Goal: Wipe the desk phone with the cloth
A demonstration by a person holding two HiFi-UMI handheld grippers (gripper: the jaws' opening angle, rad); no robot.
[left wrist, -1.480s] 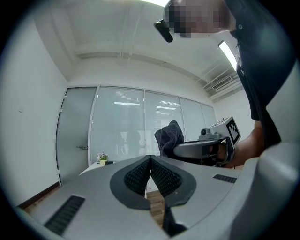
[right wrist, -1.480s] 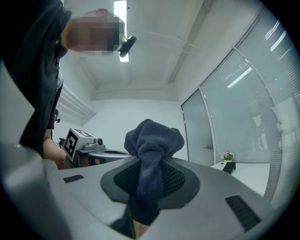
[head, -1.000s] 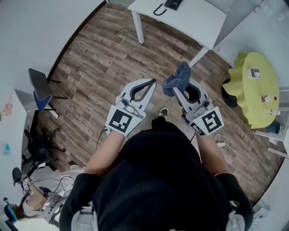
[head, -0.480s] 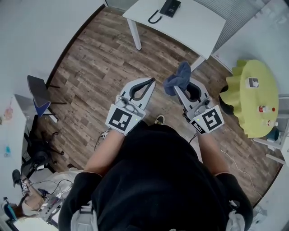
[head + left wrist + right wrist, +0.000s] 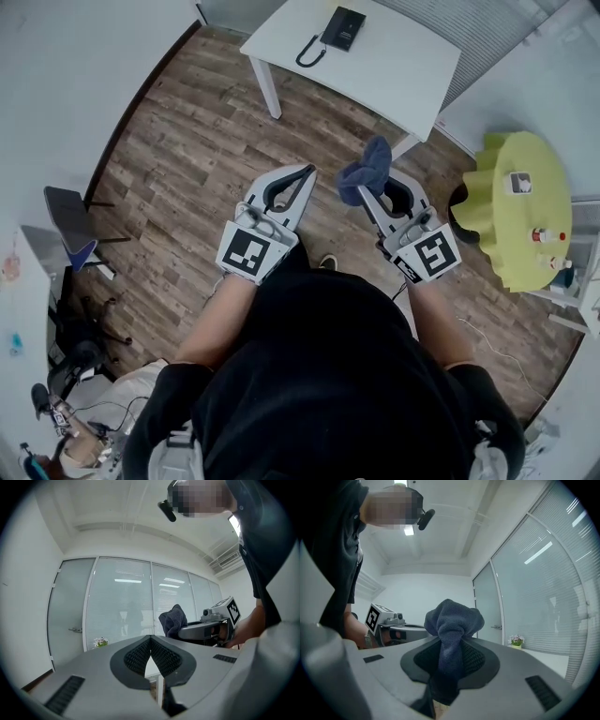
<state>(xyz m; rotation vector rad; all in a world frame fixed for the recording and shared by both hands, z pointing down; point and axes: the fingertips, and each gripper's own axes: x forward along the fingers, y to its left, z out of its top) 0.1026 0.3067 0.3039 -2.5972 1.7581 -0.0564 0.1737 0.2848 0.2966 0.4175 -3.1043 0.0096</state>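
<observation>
The right claw is pinching a dark blue cloth, which is bunching up above its tips. The left claw is sitting closed, its tips touching with nothing between them. Both are hanging side by side over the wooden floor, just in front of the person's body. The black desk phone is lying on the white surface ahead, well apart from both claws and the cloth.

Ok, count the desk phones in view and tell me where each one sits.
1. The desk phone lies near the left end of the white desk ahead, cord curling beside it. None other shows; some may lie outside view.
</observation>
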